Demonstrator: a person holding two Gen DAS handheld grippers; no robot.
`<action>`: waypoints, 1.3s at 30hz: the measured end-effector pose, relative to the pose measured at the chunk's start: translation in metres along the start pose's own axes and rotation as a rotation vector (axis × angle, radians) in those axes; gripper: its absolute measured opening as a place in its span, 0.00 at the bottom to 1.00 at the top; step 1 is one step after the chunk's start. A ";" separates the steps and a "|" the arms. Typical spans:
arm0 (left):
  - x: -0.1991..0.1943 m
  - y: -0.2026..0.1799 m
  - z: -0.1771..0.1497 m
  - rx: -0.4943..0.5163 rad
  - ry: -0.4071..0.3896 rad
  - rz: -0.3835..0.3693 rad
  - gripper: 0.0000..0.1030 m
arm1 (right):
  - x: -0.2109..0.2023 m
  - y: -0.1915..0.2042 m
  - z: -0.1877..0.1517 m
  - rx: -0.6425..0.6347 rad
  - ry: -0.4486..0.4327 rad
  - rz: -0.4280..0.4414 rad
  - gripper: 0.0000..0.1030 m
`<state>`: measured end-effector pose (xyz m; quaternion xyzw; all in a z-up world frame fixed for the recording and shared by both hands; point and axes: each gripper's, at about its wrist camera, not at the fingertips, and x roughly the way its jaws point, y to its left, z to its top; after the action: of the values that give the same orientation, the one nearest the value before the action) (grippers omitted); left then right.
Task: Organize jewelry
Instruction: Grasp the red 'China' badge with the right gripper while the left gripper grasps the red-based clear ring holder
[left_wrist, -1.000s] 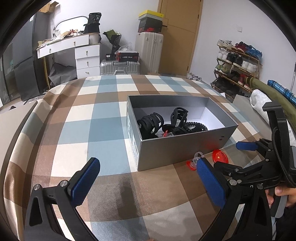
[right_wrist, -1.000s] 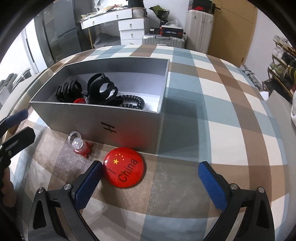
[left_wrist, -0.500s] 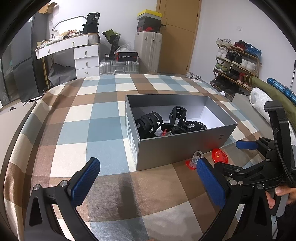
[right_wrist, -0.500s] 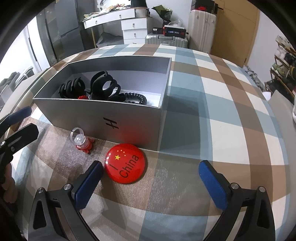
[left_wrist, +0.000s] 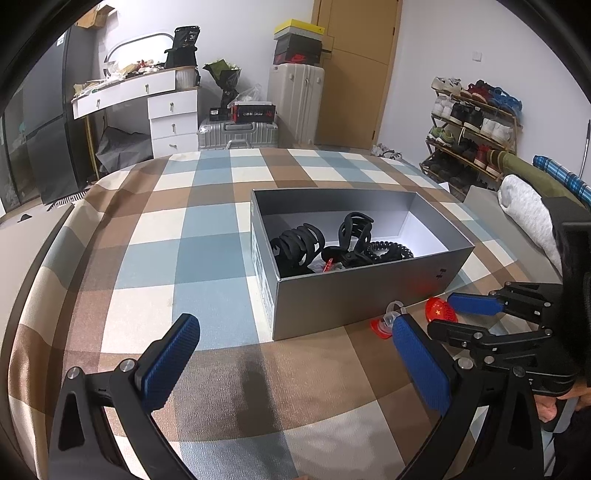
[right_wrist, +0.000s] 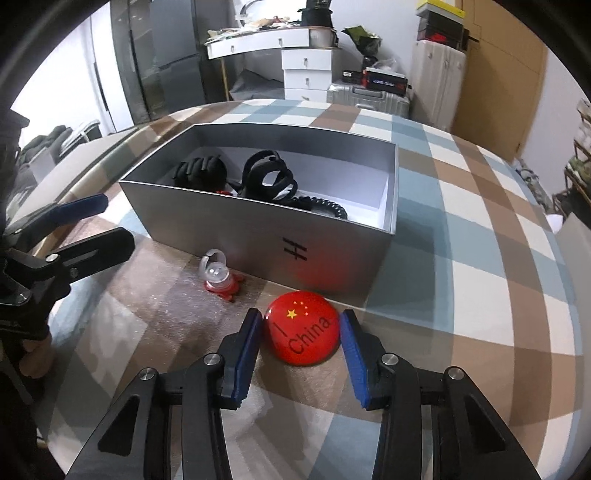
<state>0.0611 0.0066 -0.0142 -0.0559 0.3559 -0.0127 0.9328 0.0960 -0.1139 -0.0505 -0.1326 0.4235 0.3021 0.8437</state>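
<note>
A round red "I China" badge (right_wrist: 301, 332) lies on the checked blanket just in front of the grey box (right_wrist: 258, 225). My right gripper (right_wrist: 301, 325) is closing on it, with a blue pad pressed against each side of its rim. In the left wrist view the same badge (left_wrist: 437, 310) shows beside the right gripper (left_wrist: 454, 314). A small red-and-clear trinket (right_wrist: 218, 277) stands left of the badge. Black hair claws (right_wrist: 266, 177) and a coiled black tie (left_wrist: 391, 251) lie inside the box (left_wrist: 362, 295). My left gripper (left_wrist: 293, 328) hangs open and holds nothing.
The checked blanket (left_wrist: 207, 258) covers a bed that drops off at its left edge. Behind it stand a white dresser (left_wrist: 170, 110), suitcases (left_wrist: 295, 103) and a door. A shoe rack (left_wrist: 472, 125) and folded bedding (left_wrist: 524, 214) are at the right.
The right gripper's jaws have come in from wide open to the badge's sides, and the gripper has moved so the badge sits between them. The left gripper has stayed put.
</note>
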 end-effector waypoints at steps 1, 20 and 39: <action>0.000 0.000 0.000 0.002 -0.001 0.002 0.99 | -0.002 0.000 0.001 -0.001 -0.006 0.002 0.40; 0.006 -0.031 -0.006 0.085 0.081 -0.080 0.85 | -0.045 -0.019 0.015 0.055 -0.130 0.070 0.41; 0.035 -0.063 -0.003 0.118 0.189 -0.082 0.39 | -0.054 -0.040 0.014 0.129 -0.153 0.116 0.41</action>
<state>0.0859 -0.0581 -0.0323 -0.0141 0.4381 -0.0770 0.8955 0.1049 -0.1598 0.0002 -0.0302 0.3833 0.3317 0.8615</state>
